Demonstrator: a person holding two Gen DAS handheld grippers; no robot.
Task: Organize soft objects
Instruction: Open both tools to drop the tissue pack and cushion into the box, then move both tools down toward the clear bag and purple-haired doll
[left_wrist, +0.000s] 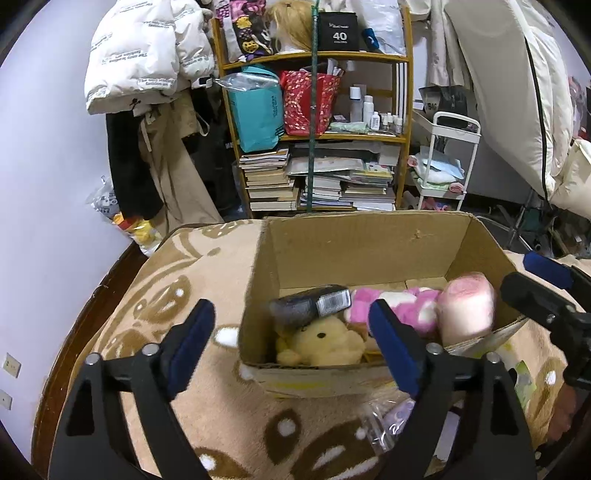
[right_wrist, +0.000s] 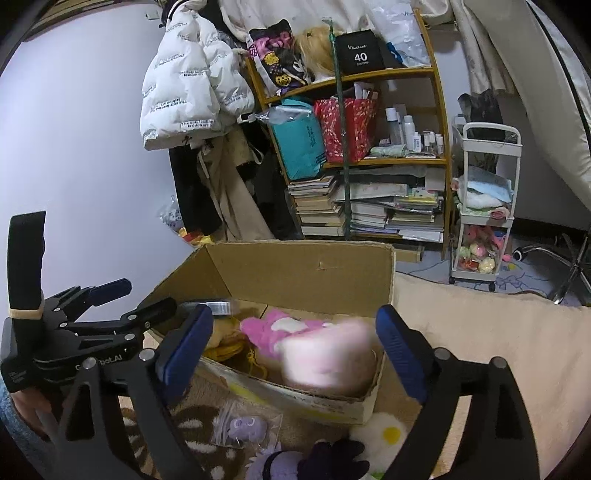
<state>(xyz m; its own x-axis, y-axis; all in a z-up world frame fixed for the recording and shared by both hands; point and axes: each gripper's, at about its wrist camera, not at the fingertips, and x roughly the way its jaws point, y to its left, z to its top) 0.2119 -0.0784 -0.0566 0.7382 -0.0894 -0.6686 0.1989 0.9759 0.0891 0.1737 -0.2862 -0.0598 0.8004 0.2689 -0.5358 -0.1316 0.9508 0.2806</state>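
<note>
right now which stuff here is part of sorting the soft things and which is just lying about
Part of the job:
- cardboard box
- yellow bear plush
- pink plush
- pale pink soft roll
- bagged purple toy
- white flower plush

Just lying about:
- bookshelf
- white puffer jacket
- white cart

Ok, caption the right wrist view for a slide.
Open right claw above cardboard box holding blurred pink plush.

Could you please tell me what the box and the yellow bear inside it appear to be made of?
The box looks like plain brown corrugated cardboard, matte, with creased walls and a worn, ragged front edge. The yellow bear appears to be plush fabric: its surface is fuzzy, and its shape is rounded and stuffed-looking.
</note>
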